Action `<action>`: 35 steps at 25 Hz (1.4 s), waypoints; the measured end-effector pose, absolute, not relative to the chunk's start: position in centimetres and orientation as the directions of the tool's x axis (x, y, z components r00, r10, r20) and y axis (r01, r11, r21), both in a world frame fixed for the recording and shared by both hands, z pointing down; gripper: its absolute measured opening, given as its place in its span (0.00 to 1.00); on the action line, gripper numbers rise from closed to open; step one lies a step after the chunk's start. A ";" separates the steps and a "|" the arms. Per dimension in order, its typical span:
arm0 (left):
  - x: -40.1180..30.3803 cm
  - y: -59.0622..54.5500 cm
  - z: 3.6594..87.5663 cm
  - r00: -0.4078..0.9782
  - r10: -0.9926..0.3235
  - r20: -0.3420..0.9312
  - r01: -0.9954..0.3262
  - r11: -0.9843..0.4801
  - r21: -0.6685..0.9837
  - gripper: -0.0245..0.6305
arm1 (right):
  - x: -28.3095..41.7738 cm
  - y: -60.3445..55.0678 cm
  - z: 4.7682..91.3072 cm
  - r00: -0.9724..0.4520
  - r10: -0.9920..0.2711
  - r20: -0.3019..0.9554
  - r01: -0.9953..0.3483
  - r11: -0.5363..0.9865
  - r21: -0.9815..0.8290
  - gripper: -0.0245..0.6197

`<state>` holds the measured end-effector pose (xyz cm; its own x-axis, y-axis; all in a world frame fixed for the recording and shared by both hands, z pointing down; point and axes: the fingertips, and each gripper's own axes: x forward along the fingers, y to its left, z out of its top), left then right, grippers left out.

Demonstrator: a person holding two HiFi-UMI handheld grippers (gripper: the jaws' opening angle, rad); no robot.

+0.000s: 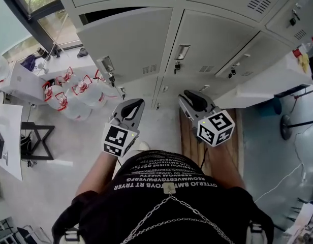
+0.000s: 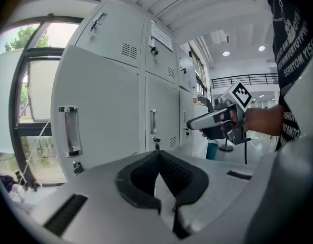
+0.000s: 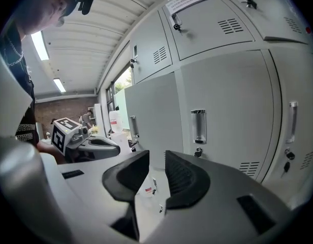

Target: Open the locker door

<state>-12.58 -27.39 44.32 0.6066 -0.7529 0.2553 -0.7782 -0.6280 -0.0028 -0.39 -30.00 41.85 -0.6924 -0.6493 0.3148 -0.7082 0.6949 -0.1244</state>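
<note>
Grey locker doors fill the wall in front of me. The left door point(image 1: 131, 44) has a recessed handle point(image 1: 105, 64) and a dark gap along its top edge. The middle door point(image 1: 212, 39) has its own handle point(image 1: 182, 51). My left gripper point(image 1: 137, 104) hangs a short way before the lockers, its tips point(image 2: 157, 155) touching and nothing held; the left door's handle point(image 2: 70, 130) lies ahead to its left. My right gripper point(image 1: 189, 96) stands open and empty point(image 3: 156, 159), with a door handle point(image 3: 198, 126) just beyond it. Neither gripper touches a door.
Several clear water jugs point(image 1: 70, 95) with red caps stand on the floor at the left by the window. A wooden plank point(image 1: 189, 136) lies under my right arm. A white table point(image 1: 268, 85) and a chair base point(image 1: 288, 126) are at the right.
</note>
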 end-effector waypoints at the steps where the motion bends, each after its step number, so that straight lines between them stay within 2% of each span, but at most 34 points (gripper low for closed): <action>1: -12.8 -27.6 44.4 0.614 -0.747 0.256 -0.772 -0.635 -0.002 0.04 | -0.9 -30.2 41.8 -0.690 -0.651 0.315 -0.711 0.692 -0.127 0.19; 8: -12.7 -28.4 45.0 0.672 -0.701 0.239 -0.724 -0.690 0.012 0.04 | -2.5 -31.8 41.7 -0.667 -0.678 0.309 -0.735 0.668 -0.118 0.19; 13: -12.0 -28.9 47.0 0.684 -0.670 0.290 -0.710 -0.702 0.052 0.04 | -1.2 -33.6 42.4 -0.646 -0.690 0.327 -0.754 0.643 -0.135 0.20; 23: -13.6 -33.9 46.8 0.578 -0.756 0.306 -0.799 -0.601 0.026 0.04 | -0.1 -42.3 41.4 -0.685 -0.687 0.243 -0.726 0.673 -0.142 0.21; 29: -12.4 -36.5 48.7 0.562 -0.752 0.344 -0.808 -0.589 0.034 0.04 | -0.7 -45.1 42.6 -0.713 -0.644 0.277 -0.694 0.706 -0.144 0.22; 35: -10.9 -38.3 49.3 0.570 -0.745 0.346 -0.807 -0.587 0.065 0.04 | -1.0 -46.7 43.1 -0.710 -0.625 0.324 -0.691 0.707 -0.151 0.29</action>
